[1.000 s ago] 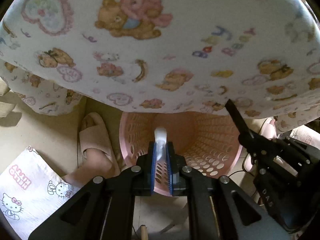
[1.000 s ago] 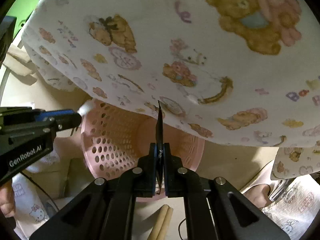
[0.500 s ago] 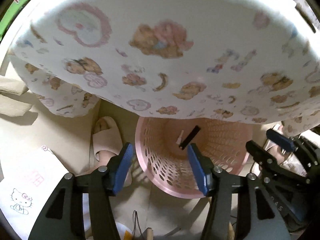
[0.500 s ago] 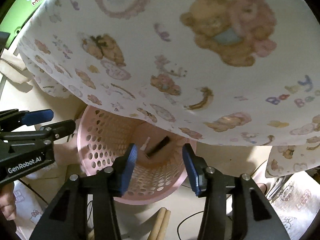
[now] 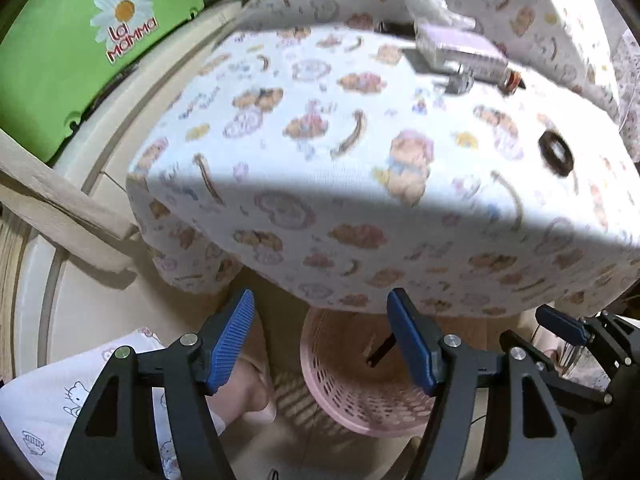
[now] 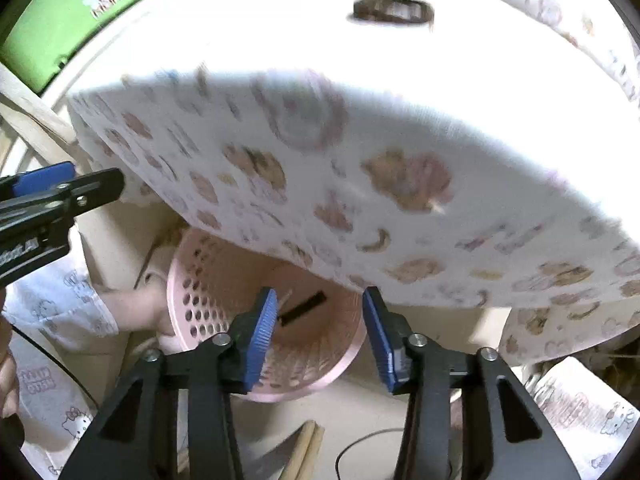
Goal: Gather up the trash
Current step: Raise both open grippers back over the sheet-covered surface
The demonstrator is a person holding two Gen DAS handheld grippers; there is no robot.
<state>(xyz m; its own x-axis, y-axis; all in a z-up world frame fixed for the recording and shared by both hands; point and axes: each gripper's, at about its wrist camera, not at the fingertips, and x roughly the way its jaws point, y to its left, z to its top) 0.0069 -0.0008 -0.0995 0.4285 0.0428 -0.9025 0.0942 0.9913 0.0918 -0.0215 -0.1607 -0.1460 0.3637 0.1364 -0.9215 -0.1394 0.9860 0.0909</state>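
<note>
Both grippers have lifted away since a second ago, now empty. Black strip [image 6: 303, 308] and a small white scrap lie inside the pink basket [image 6: 192, 312] under the cloth-covered surface [image 5: 360, 184]. Left gripper [image 5: 322, 340] wide; right gripper [image 6: 318, 336] wide.

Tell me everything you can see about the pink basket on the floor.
The pink basket looks like plastic, round, its wall perforated with rows of oval holes. It stands on the floor, tilted toward the cameras, half hidden under the bear-print tablecloth. Inside lie a black strip and a small pale piece. No gripper touches it.
</note>
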